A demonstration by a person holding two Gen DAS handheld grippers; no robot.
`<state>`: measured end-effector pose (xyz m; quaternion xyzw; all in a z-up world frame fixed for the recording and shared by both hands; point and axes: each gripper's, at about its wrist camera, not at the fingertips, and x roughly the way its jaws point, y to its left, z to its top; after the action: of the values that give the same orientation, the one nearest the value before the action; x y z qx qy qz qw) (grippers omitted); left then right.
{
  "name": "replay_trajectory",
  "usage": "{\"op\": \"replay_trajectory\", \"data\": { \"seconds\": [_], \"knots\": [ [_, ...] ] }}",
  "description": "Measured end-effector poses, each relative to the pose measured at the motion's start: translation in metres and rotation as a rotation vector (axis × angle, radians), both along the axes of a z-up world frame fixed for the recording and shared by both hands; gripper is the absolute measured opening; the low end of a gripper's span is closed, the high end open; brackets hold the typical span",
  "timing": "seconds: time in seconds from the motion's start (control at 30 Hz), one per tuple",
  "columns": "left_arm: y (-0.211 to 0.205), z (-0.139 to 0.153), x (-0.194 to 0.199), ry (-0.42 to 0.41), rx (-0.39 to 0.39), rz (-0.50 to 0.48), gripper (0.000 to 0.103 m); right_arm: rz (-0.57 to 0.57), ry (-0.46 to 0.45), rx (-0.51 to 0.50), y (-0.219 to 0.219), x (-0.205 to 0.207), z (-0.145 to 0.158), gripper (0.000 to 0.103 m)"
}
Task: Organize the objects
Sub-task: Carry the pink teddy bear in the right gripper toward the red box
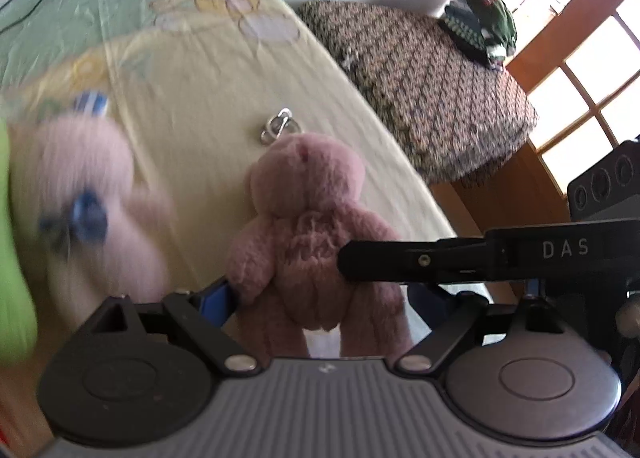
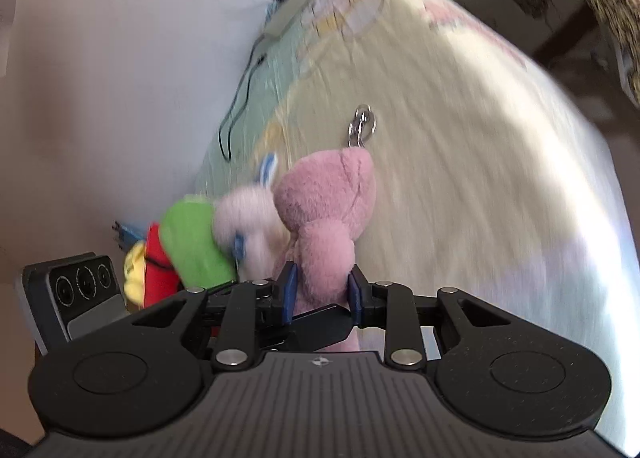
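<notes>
In my left wrist view, the pink plush bear (image 1: 308,225) lies face up on the yellow bedsheet (image 1: 192,105), its silver keyring (image 1: 278,125) just beyond its head. My left tool (image 1: 320,290) has its jaws apart on either side of the bear's lower body; I cannot tell whether they press it. My right tool (image 1: 420,262) reaches in from the right against the bear's side. A paler pink plush (image 1: 84,185) sits blurred at the left.

In my right wrist view, my right tool (image 2: 322,294) is clamped on the bear's (image 2: 328,209) limb between its blue pads (image 2: 289,290). A green plush (image 2: 192,246) and a red and yellow plush (image 2: 154,278) crowd together at the left, beside the paler plush (image 2: 250,225).
</notes>
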<state>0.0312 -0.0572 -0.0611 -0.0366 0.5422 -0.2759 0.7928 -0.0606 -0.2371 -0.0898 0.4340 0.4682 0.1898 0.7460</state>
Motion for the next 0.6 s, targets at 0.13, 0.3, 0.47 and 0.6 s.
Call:
{"op": "replay_trajectory", "data": {
  "seconds": [0.13,0.3,0.47,0.6],
  "knots": [
    [0.007,0.0,-0.024,0.009,0.018,-0.013,0.089,0.043,0.028,0.007,0.013,-0.019,-0.003,0.03],
    [0.015,-0.003,-0.045,0.006,0.048,-0.013,0.089,0.109,0.017,-0.033,0.028,-0.03,0.001,0.034],
    [0.011,-0.004,-0.046,-0.06,0.098,-0.015,0.097,0.087,-0.001,-0.053,0.03,-0.027,0.003,0.04],
    [-0.002,-0.006,-0.048,-0.109,0.148,-0.047,0.098,0.079,-0.01,-0.071,0.035,-0.024,0.0,0.045]
  ]
}}
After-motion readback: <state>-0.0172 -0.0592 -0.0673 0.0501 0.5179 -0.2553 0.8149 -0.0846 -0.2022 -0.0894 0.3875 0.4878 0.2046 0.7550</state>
